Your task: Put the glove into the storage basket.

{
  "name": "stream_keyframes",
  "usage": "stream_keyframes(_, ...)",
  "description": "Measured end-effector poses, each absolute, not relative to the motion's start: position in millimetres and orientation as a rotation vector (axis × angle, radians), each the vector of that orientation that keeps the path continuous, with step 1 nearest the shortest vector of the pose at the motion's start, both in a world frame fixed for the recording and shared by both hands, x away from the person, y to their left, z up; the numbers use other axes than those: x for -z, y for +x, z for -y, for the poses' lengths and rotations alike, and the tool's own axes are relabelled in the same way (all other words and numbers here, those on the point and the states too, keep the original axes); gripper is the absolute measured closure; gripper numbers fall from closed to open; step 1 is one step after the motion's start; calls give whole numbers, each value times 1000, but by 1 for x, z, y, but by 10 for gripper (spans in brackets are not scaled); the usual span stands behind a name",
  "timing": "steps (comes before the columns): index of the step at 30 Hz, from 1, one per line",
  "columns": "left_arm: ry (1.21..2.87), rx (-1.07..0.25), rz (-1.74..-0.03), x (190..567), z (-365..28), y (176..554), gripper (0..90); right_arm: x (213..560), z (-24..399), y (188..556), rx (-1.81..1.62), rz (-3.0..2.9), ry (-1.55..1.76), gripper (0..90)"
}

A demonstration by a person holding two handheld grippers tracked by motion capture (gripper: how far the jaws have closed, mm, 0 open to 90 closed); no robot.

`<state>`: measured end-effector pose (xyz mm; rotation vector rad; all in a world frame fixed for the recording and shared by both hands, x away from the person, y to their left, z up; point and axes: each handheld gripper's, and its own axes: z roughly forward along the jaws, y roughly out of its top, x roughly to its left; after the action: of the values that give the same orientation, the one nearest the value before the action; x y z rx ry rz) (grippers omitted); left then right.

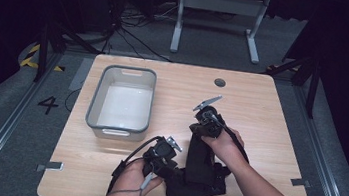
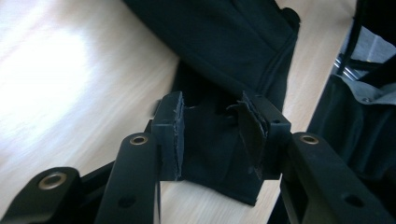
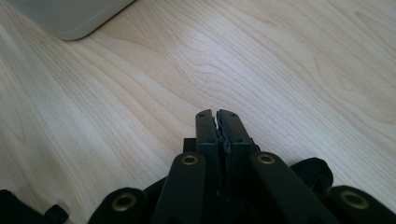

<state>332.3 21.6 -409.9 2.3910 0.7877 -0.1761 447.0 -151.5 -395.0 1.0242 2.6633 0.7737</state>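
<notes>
A black garment [image 1: 197, 181] lies bunched near the front edge of the wooden table [image 1: 271, 115]. One strip of it is pulled up off the table to my right gripper [image 1: 200, 126]. In the right gripper view that gripper [image 3: 217, 116] is shut, with a thin edge of the black fabric [image 3: 313, 168] pinched between its pads. My left gripper [image 1: 168, 162] sits low at the garment's left side. In the left gripper view its jaws [image 2: 210, 121] stand apart over a fold of the cloth [image 2: 224, 42], and the pads do not press on it.
A grey bin [image 1: 93, 108] with a white inside stands on the left half of the table, and its corner [image 3: 70, 18] is ahead of the right gripper. A small round hole [image 1: 219, 82] marks the table's far edge. Bare wood lies to the right.
</notes>
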Motion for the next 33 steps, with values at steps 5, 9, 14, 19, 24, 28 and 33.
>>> stream_keyframes(5,2434,206,-757,418,-3,331,603,388,160,445,-816,-2640,1040,880)
stream_keyframes(9,2436,247,-739,420,5,331,594,386,163,442,-825,-2627,1039,880)
stream_keyframes(14,2409,314,-716,421,7,331,561,384,166,440,-835,-2612,1035,879)
stream_keyframes(19,2425,317,-694,424,18,331,593,383,169,439,-851,-2600,1040,879)
stream_keyframes(24,2459,272,-671,424,23,329,817,381,171,438,-856,-2586,1038,879)
stream_keyframes(28,2414,248,-662,416,20,326,858,380,174,438,-858,-2576,1044,879)
stream_keyframes(33,2387,238,-649,409,18,325,859,368,183,435,-904,-2541,1052,879)
